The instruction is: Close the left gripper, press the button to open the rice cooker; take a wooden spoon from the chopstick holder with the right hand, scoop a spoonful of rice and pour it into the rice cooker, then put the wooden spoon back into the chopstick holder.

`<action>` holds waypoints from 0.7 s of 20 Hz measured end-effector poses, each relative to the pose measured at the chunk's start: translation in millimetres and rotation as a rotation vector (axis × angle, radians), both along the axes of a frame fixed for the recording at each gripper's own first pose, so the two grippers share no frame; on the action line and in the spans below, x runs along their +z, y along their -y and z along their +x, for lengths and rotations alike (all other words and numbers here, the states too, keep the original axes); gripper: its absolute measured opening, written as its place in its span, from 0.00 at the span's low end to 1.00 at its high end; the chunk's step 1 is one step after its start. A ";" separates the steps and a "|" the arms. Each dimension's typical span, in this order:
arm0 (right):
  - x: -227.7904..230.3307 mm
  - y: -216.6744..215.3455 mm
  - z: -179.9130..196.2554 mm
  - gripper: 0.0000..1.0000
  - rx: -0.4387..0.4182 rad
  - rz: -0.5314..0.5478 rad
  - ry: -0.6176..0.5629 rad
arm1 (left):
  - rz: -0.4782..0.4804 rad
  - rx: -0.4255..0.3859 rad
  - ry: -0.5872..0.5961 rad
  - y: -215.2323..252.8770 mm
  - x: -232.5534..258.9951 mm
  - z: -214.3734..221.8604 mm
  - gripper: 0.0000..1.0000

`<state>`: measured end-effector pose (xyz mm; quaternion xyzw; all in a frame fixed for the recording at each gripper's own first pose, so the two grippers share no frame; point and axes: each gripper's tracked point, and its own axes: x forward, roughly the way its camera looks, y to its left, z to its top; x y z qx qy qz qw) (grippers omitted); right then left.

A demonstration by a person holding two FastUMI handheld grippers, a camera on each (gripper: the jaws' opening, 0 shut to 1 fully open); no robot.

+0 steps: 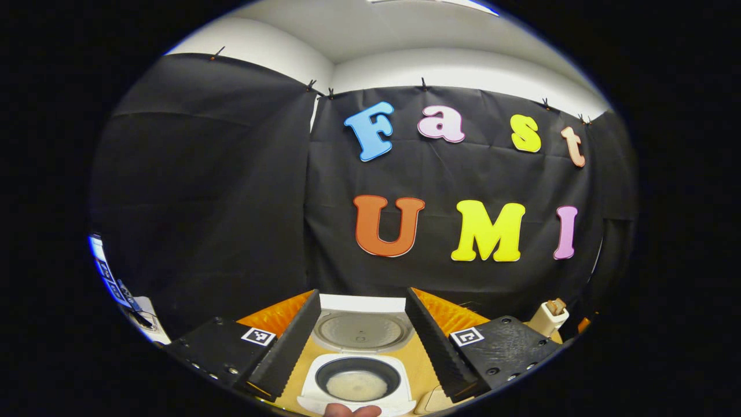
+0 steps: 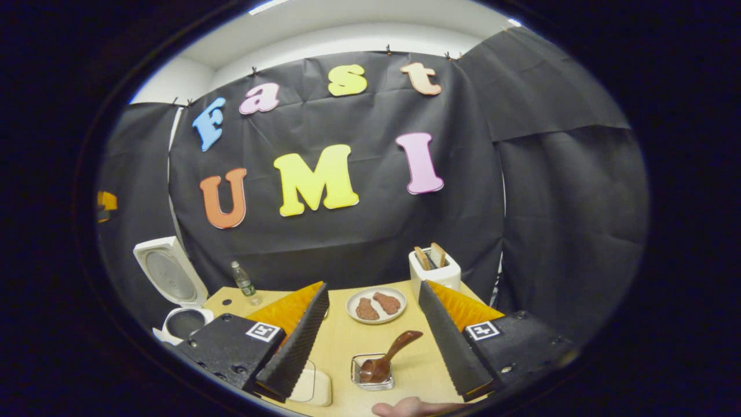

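The wooden spoon lies with its bowl down in a small clear container on the near part of the table. Its long axis is tilted, and the handle points up and to the far right. The rice cooker stands open: the lid is upright at the far side, and the inner pot has a pale layer on its bottom. In the right gripper view the cooker is at the far left, well apart from the spoon.

The left gripper hangs above the cooker, its two fingers spread wide with nothing between them. The right gripper is above the table, fingers also wide apart and empty, the spoon seen between them below. A hand shows at the near edge.

On the table there are also a plate with two brown pieces, a white holder with wooden sticks, and a small bottle. Black cloth makes the walls.
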<state>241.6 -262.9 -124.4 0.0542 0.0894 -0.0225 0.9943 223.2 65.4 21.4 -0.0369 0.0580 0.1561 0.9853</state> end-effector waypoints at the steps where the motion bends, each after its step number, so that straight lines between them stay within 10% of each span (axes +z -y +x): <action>1: 0.7 -3.9 -6.7 0.98 0.017 -0.008 0.000 | -0.007 -0.013 -0.002 -2.8 3.3 16.8 0.94; 14: 8.9 11.7 -69.3 0.99 -0.030 -0.099 -0.058 | -0.035 -0.001 -0.361 -66.7 -103.2 133.9 0.94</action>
